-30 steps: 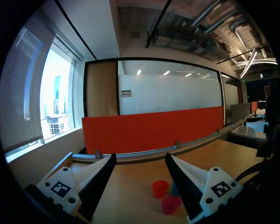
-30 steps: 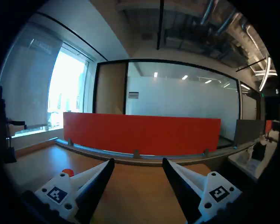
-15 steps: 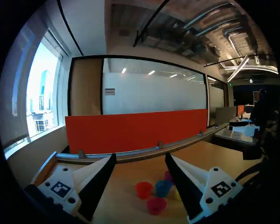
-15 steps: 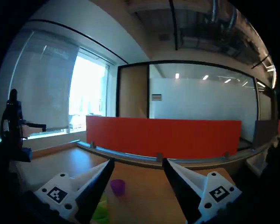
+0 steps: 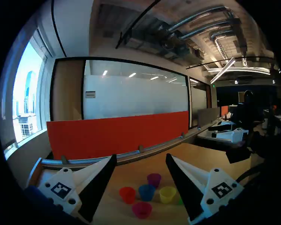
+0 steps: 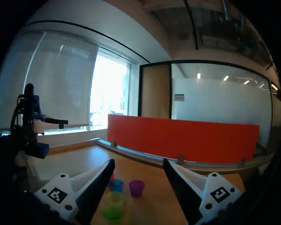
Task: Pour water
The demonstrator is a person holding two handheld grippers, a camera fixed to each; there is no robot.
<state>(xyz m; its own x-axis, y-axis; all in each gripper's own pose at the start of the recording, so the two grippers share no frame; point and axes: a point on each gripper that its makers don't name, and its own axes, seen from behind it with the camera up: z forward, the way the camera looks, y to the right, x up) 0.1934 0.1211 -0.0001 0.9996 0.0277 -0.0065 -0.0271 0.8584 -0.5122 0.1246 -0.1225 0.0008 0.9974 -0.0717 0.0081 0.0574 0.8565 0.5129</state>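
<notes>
Several small coloured cups stand close together on a wooden table (image 5: pixel 200 153). In the left gripper view I see a red cup (image 5: pixel 127 194), a blue cup (image 5: pixel 146 192), a purple cup (image 5: pixel 154 180), a yellow cup (image 5: pixel 167 194) and a pink cup (image 5: pixel 142 209). My left gripper (image 5: pixel 140 157) hangs open above and before them, holding nothing. In the right gripper view the blue cup (image 6: pixel 115 185), purple cup (image 6: pixel 136 187), yellow cup (image 6: pixel 115 198) and a green cup (image 6: pixel 112 213) sit low between the fingers of my open, empty right gripper (image 6: pixel 138 162).
An orange partition (image 5: pixel 118 133) with a metal rail runs along the table's far edge, and a window (image 6: pixel 108 95) is on the left. The other gripper (image 6: pixel 30 123) shows at far left in the right gripper view. Another desk with items (image 5: pixel 230 133) stands at right.
The left gripper view has swung right and the right gripper view left. More cups have come into sight between each pair of fingers. Both grippers stay open.
</notes>
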